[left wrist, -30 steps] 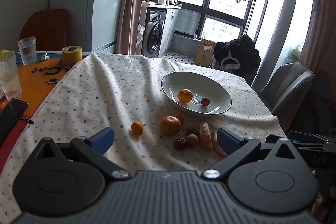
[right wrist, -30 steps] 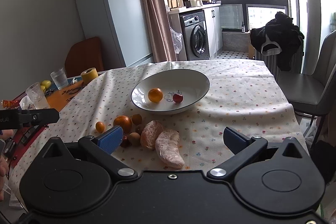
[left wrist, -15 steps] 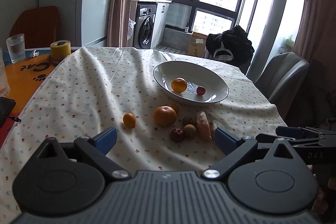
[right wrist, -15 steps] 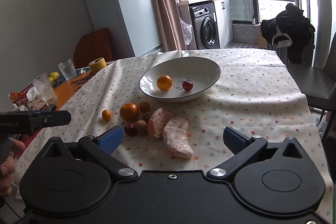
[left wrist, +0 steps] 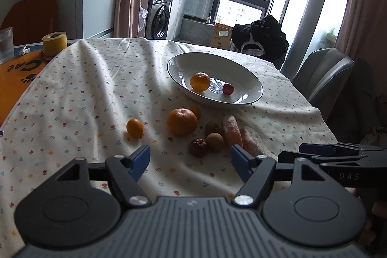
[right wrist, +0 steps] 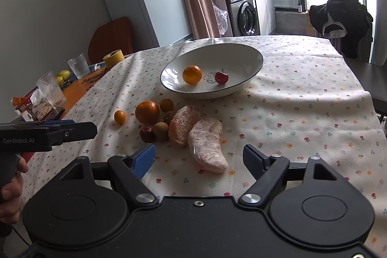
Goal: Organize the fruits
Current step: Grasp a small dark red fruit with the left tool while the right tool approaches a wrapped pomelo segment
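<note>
The job is barely started: ahead of both tools, the glossy white bowl [right wrist: 251, 59] holds only one orange [right wrist: 192, 74] and a small red fruit [right wrist: 221, 77], while the rest lie loose on the table [right wrist: 302, 93], on its flowered cloth, between the tools and the bowl. The left tool [left wrist: 189, 159] is released, its blue-padded fingers spread wide and holding nothing; just beyond its tips sit a dark red fruit [left wrist: 197, 147] and two dull brown round ones [left wrist: 214, 142], with a large dimpled orange [left wrist: 182, 121] farther ahead and a smooth kumquat [left wrist: 135, 128] off toward its left finger. The right tool [right wrist: 198, 158] is likewise released and empty. Straight before it lies a curved peeled pomelo wedge [right wrist: 207, 144], pale pink and filmy, seemingly wrapped; a rounder peeled segment [right wrist: 184, 124] touches that wedge on the far left side. By my count some eight pieces remain to be moved.
</note>
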{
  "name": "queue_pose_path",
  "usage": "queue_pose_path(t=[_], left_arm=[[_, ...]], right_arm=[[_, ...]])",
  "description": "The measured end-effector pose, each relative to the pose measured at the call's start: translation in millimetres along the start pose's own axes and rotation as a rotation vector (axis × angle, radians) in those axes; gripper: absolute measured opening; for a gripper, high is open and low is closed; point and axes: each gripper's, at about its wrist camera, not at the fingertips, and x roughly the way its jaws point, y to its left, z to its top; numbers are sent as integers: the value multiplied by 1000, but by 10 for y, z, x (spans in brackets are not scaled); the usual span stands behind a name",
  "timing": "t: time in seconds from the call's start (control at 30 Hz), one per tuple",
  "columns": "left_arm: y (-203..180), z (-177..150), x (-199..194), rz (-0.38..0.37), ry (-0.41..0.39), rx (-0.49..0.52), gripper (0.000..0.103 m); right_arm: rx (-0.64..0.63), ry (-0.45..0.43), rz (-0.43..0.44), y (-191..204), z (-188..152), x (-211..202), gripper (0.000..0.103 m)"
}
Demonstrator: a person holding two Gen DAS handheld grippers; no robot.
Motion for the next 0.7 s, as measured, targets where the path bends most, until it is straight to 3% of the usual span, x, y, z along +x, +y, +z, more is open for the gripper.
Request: queue_pose_path(t=[0.33, 0.7], left_arm=[[42, 18, 265, -12, 38, -7, 56], [45, 38, 512, -34, 73, -3, 45]], right_arm=[[7, 41, 6, -46, 12, 212, 62], [4, 79, 4, -72, 38, 442, 55]])
